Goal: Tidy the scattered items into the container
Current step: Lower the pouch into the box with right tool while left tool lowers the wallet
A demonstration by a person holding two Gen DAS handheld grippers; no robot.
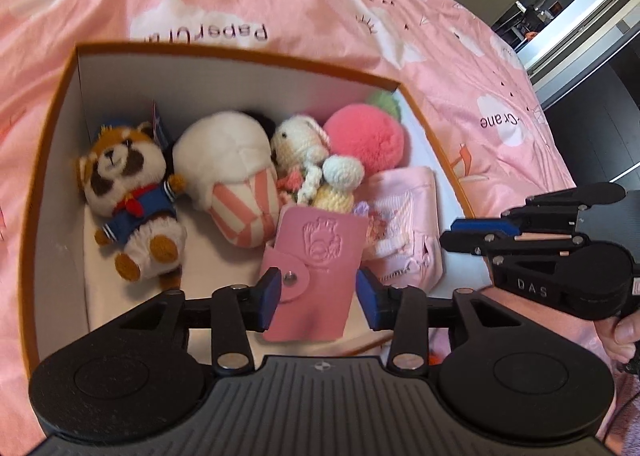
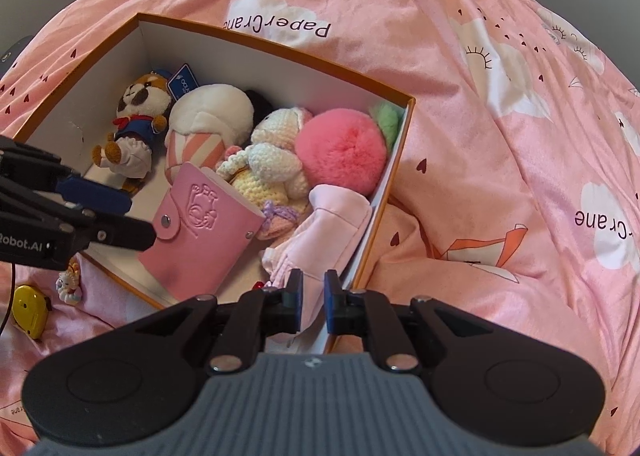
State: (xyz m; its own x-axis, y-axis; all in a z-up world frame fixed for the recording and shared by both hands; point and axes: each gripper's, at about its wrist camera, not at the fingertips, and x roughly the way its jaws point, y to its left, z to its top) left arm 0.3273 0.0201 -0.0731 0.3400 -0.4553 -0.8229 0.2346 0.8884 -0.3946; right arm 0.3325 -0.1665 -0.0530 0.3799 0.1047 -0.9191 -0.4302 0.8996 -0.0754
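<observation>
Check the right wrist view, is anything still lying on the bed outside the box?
Yes, a yellow tape measure and a small figurine lie on the pink sheet outside the box, past its near corner.

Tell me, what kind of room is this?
Probably a bedroom: the box sits on a pink PaperCrane bed cover, plush toys like the red panda fill it, and a doorway shows behind.

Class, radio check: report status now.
Left gripper open around pink card holder over box. Right gripper nearly shut, empty. Yellow item outside.
</observation>
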